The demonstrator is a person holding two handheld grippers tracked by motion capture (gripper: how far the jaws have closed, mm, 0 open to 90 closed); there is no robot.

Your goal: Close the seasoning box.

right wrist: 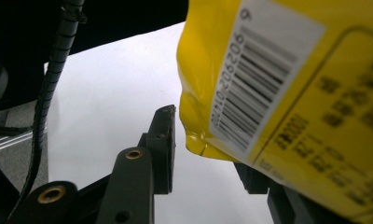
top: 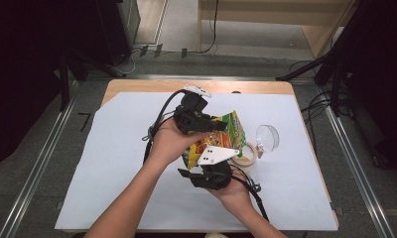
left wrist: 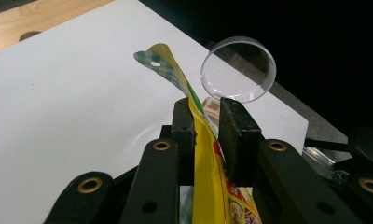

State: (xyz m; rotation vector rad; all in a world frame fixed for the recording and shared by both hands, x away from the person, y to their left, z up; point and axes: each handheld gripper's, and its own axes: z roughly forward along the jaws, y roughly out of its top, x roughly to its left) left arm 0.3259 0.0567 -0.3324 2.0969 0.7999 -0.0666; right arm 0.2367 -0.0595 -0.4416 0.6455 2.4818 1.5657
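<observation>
The yellow snack bag (top: 221, 136) is held up off the white sheet (top: 112, 163) near the middle of the table, between the two hands, with the left gripper (top: 214, 124) on its far end and the right gripper (top: 206, 174) at its near end. Its long axis runs roughly away from the person, the sealed green-checked top (left wrist: 159, 60) pointing toward the far right, where a clear round lid (left wrist: 238, 70) stands on edge just past a roll of tape (top: 248, 154). In the left gripper view the bag passes edge-on straight up between the jaws, and they are clamped on it — the flat seam runs along the line of the jaws rather than across them. The right gripper is the one the coming move seems to turn on: in its own view the bag's lower corner, barcode panel (right wrist: 261, 79) facing the camera, hangs over the right-hand jaw and clear of the left-hand one, with a gap of white sheet showing between them. So its jaws stand apart and grip nothing, though the right-hand jaw is mostly hidden behind the bag and may be touching it. The bag lies up and to the right of that claw — to take hold, it would probably need to shift that way and close across the corner.
</observation>
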